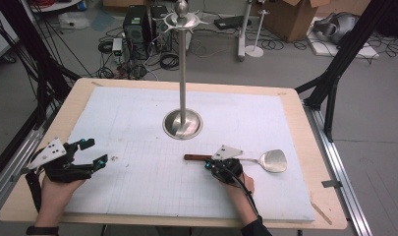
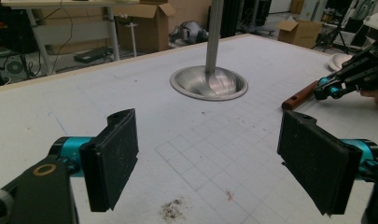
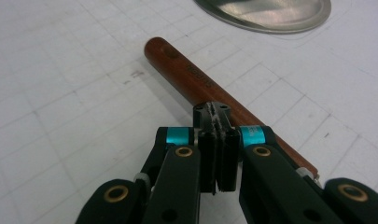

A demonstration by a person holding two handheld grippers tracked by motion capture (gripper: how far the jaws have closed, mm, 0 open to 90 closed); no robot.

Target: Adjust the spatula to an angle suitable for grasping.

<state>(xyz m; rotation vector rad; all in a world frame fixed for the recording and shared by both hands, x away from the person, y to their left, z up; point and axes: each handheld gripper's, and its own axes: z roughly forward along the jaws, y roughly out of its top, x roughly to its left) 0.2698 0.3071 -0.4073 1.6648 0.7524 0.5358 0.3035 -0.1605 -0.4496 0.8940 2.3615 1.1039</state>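
Black right gripper point(image 1: 210, 166), down at about 5 o'clock on the white gridded foam mat point(image 1: 137, 196), has its jaws pressed flat together with nothing pinched between them. Its tips sit right at the reddish-brown wooden handle of the steel spatula point(image 3: 196, 77), which lies flat just past them, blade point(image 1: 274, 160) pointing to 3 o'clock. Over at 8 o'clock the left gripper point(image 1: 91, 152) has its jaws spread wide over bare mat. Farther back, dead centre, stands a tall polished metal stand with a round base point(image 1: 183, 123).
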